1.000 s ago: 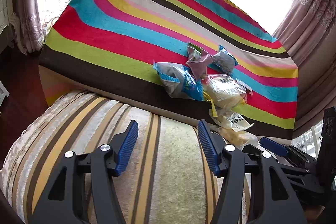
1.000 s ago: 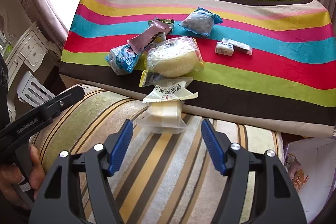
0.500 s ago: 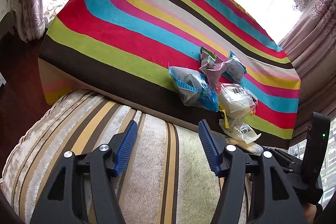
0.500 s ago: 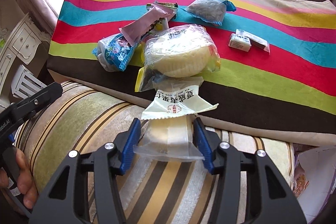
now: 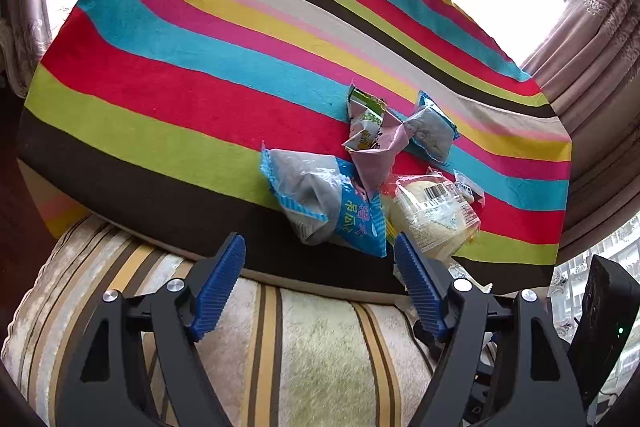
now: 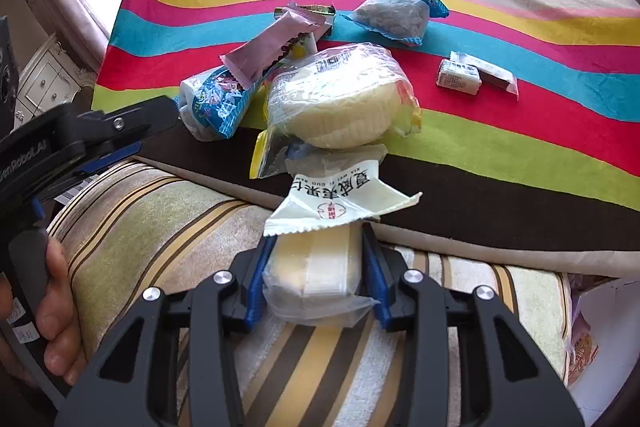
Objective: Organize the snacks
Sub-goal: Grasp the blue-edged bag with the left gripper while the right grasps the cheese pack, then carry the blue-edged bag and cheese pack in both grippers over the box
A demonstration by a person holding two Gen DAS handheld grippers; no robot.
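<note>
The right gripper (image 6: 316, 281) is clamped on a cake pack (image 6: 312, 275), one blue pad on each long side. The pack lies on the striped cushion (image 6: 160, 219), near the edge of the bright striped cloth (image 6: 500, 143). Its long axis runs from near to far, along the fingers. The far end is under a white wrapper (image 6: 340, 199) with red print, so that end is hidden. The near end is a clear crumpled seal between the fingers.

Beyond the wrapper a big round bun (image 6: 340, 107) in clear plastic sits on the cloth, and it touches the wrapper. Left of the bun lies a blue bag (image 6: 216, 103), with a pink bar (image 6: 272, 47) on top of it. The bar points from near left to far right. A green packet (image 6: 316, 11) is mostly hidden behind the bar. Farther right is a grey pack (image 6: 394, 15) with blue ends, and to the right of the bun a small white candy (image 6: 458, 79) beside a dark one whose print I cannot read.

The left gripper (image 5: 320, 279) has its fingers wide apart and holds nothing. It hangs over the cushion, just near the blue bag. In its view the cake pack is hidden behind the right finger. At the right edge of the right view, a white box (image 6: 600, 339) is cut off.
</note>
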